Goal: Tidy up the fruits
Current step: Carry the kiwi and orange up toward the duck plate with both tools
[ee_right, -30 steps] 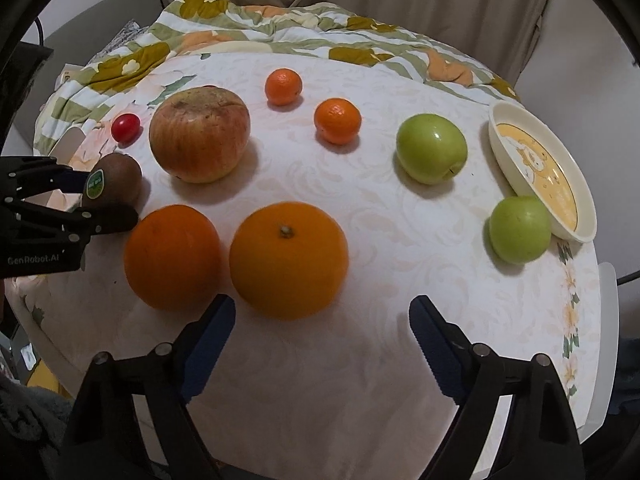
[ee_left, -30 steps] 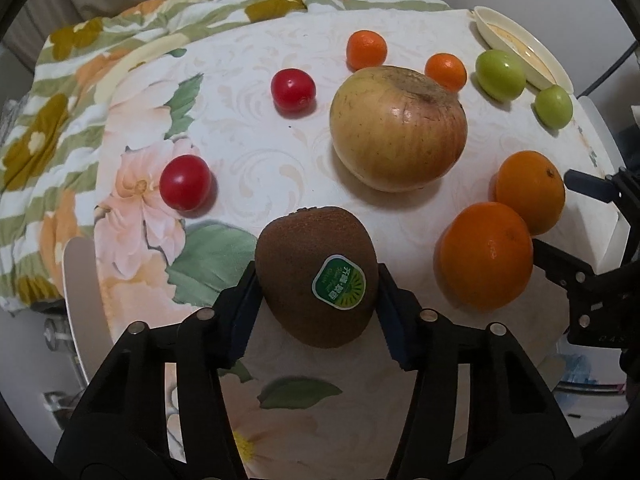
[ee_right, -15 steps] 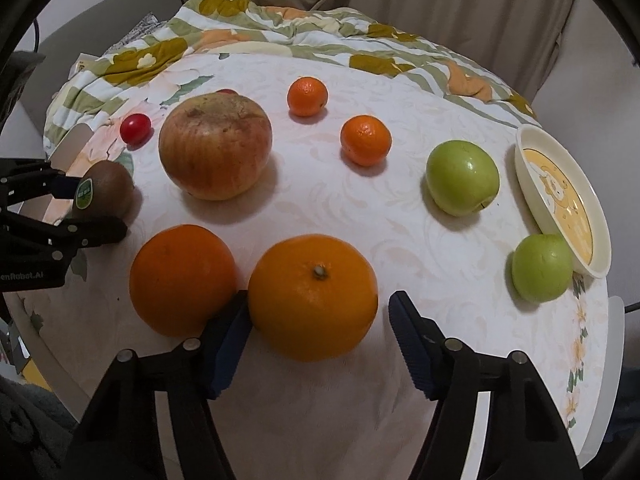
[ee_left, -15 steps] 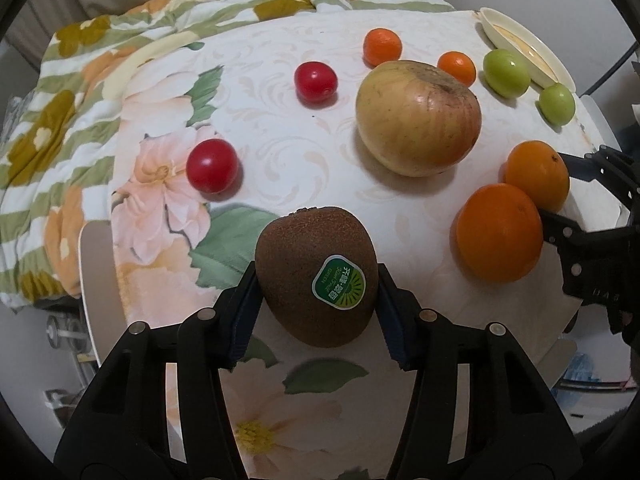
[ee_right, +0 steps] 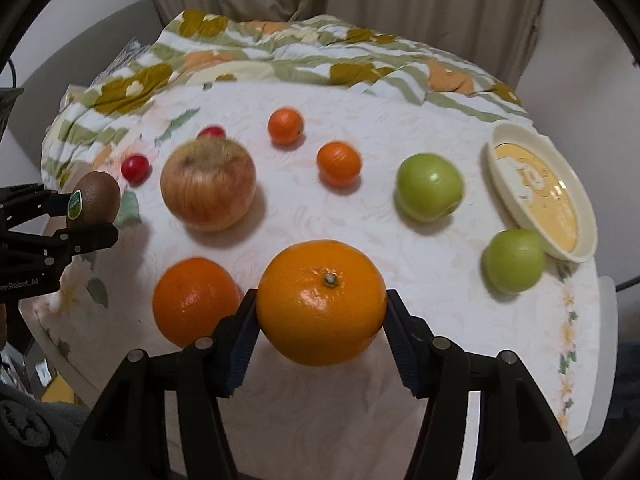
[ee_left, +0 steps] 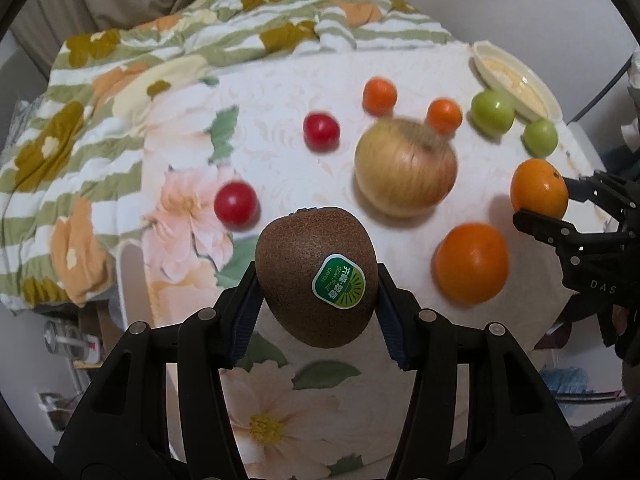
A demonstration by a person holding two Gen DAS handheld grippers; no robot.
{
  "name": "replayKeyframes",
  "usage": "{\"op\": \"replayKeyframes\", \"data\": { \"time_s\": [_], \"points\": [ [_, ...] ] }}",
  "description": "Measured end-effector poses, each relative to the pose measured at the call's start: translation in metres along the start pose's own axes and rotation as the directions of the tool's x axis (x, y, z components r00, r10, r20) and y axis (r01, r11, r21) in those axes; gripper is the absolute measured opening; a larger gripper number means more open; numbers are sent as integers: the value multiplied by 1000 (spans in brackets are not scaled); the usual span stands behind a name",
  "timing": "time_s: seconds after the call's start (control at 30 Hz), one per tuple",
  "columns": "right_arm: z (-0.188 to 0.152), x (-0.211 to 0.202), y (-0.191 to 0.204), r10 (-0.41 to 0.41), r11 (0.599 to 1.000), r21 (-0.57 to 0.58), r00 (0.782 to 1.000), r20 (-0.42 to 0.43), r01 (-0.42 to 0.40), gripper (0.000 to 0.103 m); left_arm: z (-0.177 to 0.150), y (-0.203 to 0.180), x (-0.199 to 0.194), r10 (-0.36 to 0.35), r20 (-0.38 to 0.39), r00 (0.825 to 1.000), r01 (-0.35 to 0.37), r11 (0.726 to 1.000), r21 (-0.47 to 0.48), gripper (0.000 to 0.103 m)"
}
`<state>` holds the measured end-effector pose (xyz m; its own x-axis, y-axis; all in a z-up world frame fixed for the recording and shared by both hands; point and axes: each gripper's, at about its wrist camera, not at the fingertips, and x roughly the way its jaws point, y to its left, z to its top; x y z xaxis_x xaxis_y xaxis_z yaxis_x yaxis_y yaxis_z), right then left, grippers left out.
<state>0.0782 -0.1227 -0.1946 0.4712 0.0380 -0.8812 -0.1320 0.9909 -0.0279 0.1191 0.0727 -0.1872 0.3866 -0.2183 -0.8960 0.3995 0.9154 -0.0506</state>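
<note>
My left gripper (ee_left: 317,276) is shut on a brown kiwi (ee_left: 304,256) with a green sticker, held a little above the flowered tablecloth. In the right wrist view my right gripper (ee_right: 321,304) has its jaws closing on a large orange (ee_right: 320,300), and both blue pads press its sides. That orange (ee_left: 540,188) also shows at the right edge of the left wrist view. A second orange (ee_right: 196,300) lies just left of it on the cloth. The kiwi (ee_right: 96,196) hangs at the far left.
On the cloth lie a big red-yellow apple (ee_right: 208,184), two tangerines (ee_right: 285,126) (ee_right: 339,164), two green apples (ee_right: 430,186) (ee_right: 514,260) and two cherry tomatoes (ee_left: 321,131) (ee_left: 235,204). A cream dish (ee_right: 494,160) sits at the right edge. A blanket lies behind.
The right jaws went from wide open around the orange to pressing on it. Both grippers rose, so the table looks farther away. The kiwi stayed clamped in the left one.
</note>
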Motion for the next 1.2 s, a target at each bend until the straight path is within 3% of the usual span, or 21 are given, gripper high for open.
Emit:
{"op": "replayKeyframes", "data": {
  "time_s": [0.33,0.63,0.97,1.2],
  "points": [
    [20,-49,-51,-28,992,128,995,92,16,56,51,-31,-33,14,91,996,-15,1000,10,60],
    [50,-70,-143,1,992,123,987,164,-21,56,117,-113,-39,53,176,983,-53,999,-8,60],
    [80,-63,-252,41,999,29,986,160,-46,56,185,-215,0,35,187,982,-18,996,-92,60],
    [93,-46,-304,46,998,29,988,147,-51,56,226,-265,48,-23,137,990,32,998,-59,60]
  ]
}}
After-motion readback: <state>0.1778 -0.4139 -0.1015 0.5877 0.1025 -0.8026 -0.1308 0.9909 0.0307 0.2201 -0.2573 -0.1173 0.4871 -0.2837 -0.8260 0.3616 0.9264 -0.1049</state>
